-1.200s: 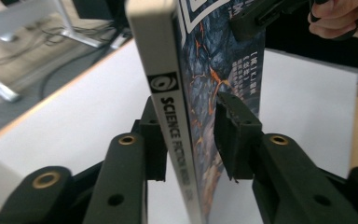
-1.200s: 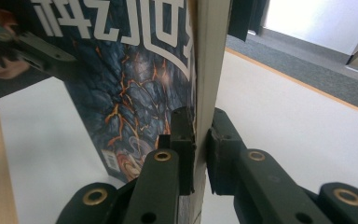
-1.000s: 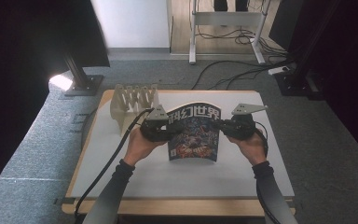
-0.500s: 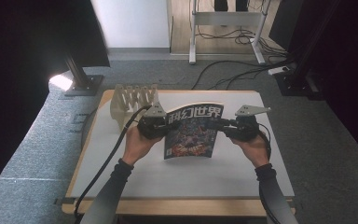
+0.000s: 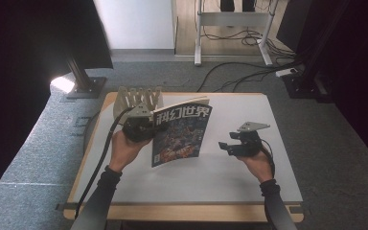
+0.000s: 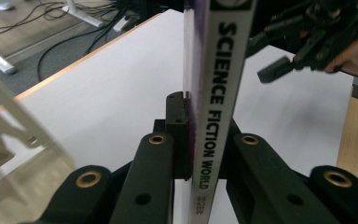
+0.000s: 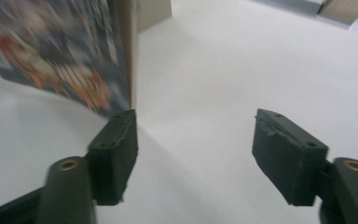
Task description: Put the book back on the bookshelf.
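The magazine stood nearly upright above the white desk, carried by the left gripper alone, whose jaws were clamped on its spine edge; in the left gripper view the spine ran straight up between the two black jaws, pinched low down. The right gripper hung well apart to the right, its jaws having just been opening and nothing between them; in the right gripper view the cover's free edge sat just beyond the left jaw.

It looked like a thin, light, glossy paperback: stiff along the glued spine, floppy and likely to sag or fan open at the fore-edge. The spine seemed the soundest place to hold. A slick cover could slip under a weak pinch. A slotted rack stood behind it.
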A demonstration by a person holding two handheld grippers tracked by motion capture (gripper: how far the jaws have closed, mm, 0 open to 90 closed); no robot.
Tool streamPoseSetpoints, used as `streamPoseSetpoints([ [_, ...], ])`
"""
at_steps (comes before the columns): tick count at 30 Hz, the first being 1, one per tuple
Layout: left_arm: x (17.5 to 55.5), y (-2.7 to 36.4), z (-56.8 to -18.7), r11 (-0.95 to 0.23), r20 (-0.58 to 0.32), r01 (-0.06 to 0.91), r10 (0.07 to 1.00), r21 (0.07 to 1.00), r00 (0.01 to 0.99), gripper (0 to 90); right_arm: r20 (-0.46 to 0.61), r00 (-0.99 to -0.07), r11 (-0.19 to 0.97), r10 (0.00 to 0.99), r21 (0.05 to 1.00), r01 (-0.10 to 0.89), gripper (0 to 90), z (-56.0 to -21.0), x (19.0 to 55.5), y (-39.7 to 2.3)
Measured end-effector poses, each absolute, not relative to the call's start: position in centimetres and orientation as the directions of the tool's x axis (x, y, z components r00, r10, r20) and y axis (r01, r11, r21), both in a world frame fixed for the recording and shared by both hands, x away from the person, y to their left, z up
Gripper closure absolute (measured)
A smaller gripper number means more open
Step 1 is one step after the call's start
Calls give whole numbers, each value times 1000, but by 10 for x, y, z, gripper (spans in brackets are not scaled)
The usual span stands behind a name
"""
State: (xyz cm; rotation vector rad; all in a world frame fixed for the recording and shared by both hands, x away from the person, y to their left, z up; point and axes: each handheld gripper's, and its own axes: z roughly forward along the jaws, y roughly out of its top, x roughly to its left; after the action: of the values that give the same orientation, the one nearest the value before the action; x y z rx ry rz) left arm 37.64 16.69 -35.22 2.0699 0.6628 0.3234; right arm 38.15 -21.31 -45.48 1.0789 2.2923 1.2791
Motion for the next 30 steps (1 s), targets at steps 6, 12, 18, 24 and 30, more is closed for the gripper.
streamPoseSetpoints([
  [6,369,192,-346,-408,-29,354,621,841,783,829,93,-628,332,773,784,524,141,-488,379,-212],
  [12,362,218,-338,-365,-36,369,668,855,743,829,67,-586,342,807,758,556,64,-507,376,-210],
  [18,353,245,-326,-323,-35,372,712,870,702,828,-2,-573,387,820,738,552,0,-515,372,-205],
  [24,345,271,-322,-299,-30,390,761,871,648,828,0,-577,399,817,723,564,0,-530,370,-200],
  [30,339,299,-321,-260,-35,408,807,875,589,828,0,-576,400,818,719,569,0,-536,370,-199],
])
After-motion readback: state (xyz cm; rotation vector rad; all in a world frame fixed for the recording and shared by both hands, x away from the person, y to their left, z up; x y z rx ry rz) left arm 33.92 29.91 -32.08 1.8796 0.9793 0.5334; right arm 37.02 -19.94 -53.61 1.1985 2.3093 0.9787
